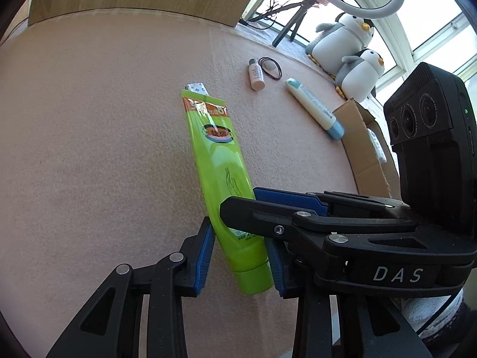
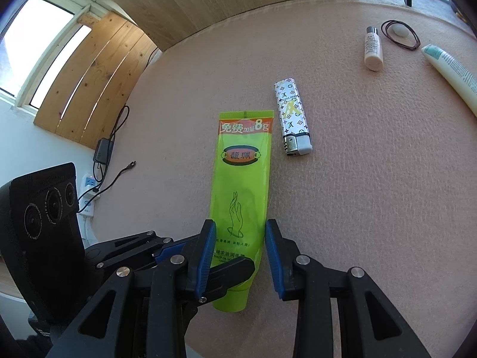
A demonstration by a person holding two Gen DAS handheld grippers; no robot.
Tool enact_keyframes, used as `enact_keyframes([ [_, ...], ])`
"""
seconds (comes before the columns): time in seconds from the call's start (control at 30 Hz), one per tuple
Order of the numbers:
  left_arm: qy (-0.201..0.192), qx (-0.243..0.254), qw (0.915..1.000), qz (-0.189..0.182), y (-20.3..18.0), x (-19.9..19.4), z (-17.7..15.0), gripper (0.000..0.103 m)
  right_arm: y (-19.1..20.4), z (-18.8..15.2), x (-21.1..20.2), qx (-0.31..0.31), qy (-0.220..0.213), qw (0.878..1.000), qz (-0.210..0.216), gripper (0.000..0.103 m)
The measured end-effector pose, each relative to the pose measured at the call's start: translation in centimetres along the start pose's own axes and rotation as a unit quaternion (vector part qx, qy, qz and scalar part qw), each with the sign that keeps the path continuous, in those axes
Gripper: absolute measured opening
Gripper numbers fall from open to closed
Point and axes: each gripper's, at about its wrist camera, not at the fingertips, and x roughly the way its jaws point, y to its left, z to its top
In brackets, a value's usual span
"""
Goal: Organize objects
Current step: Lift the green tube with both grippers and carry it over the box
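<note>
Both claws converge on the green tube (image 2: 241, 203), which lies flat near the middle of the pink table (image 2: 372, 194) with its cap end toward the cameras. The right claw (image 2: 240, 261) is open, its blue pads standing either side of the tube's lower body, close to it, without clamping. The left claw (image 1: 241, 261) is also open around the same section, near the cap. The right claw's black finger crosses over the tube in the left wrist view, so the two tools crowd one spot. For a clean grasp, only one claw should probably close, squarely across the tube's width above the cap; the soft body is likely to flatten or slip under excess pressure. The other claw should back off first to avoid finger contact. A patterned lighter (image 2: 292, 116) lies just beside the tube's crimped end, apart from it, and may be nudged on lifting. Toward the far right edge lie a small bottle (image 2: 372, 49), a hair tie (image 2: 401, 34) and a white tube (image 1: 314, 109); a cardboard box (image 1: 362, 143) stands at the right edge.
</note>
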Motion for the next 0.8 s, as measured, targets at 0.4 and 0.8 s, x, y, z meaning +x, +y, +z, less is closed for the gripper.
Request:
enact_keyframes([
  [0.4, -0.004, 0.057, 0.9979, -0.032, -7.8, 1.3, 1.5, 0.036, -3.9, -1.1, -7.0, 0.032, -0.063, 0.997, -0.008, 0.031],
  [0.8, 0.004, 0.108, 0.9916, -0.071, -16.5, 4.8, 3.0, 0.036, -9.8, -2.5, -14.1, 0.072, -0.121, 0.989, -0.037, 0.031],
])
